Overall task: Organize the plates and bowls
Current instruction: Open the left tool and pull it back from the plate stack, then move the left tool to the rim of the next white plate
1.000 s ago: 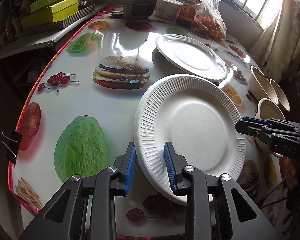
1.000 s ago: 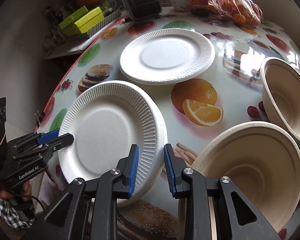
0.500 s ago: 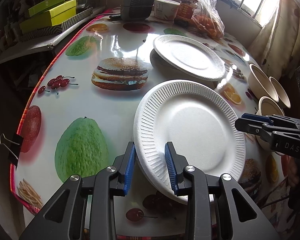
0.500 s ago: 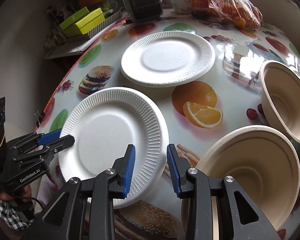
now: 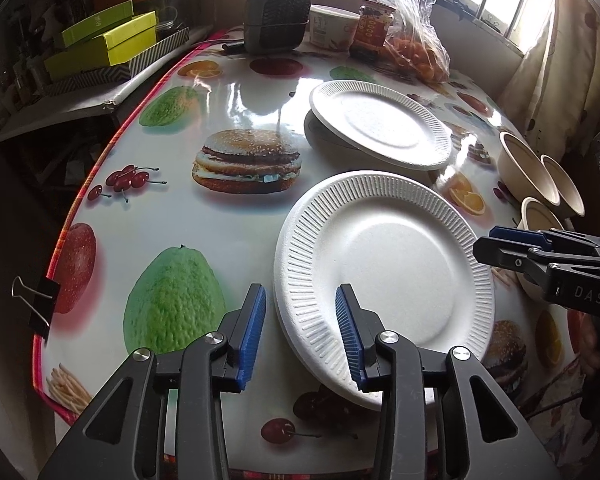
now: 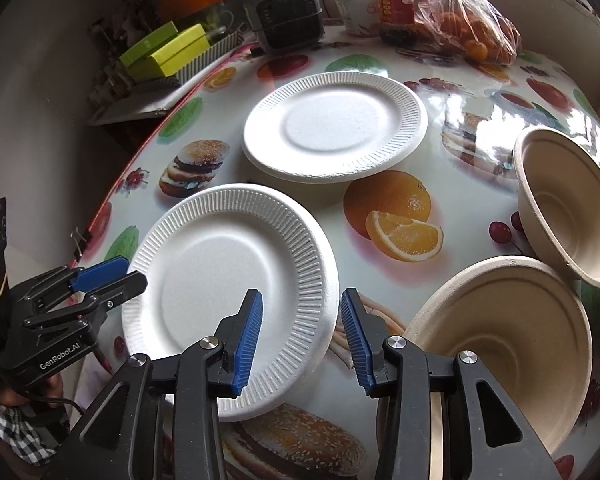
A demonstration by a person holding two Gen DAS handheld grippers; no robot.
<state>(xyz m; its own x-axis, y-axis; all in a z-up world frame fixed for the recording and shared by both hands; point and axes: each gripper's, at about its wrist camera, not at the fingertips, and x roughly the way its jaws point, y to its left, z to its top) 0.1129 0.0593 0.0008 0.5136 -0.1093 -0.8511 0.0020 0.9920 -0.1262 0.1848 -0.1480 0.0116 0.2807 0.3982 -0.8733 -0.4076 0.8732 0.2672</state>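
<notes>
The near ribbed white foam plate [image 5: 384, 268] sits tilted, its rim between both released grippers; left gripper [image 5: 300, 332] straddles its near-left edge; right gripper [image 6: 300, 336] straddles its right edge, beside 1 tan fibre bowl [image 6: 512, 344].

Hidden and cut-off parts at the plates and bowls

On the left wrist view, the near plate [image 5: 384, 276] has its 6 o'clock rim hidden behind the left claw [image 5: 300, 332], and the right claw [image 5: 512, 246] is cut off by the 3 o'clock edge. On the right wrist view, the near bowl [image 6: 512, 344] is part hidden behind the claw's arm at 5 o'clock; the jar [image 6: 394, 2] label is too small to read.
</notes>
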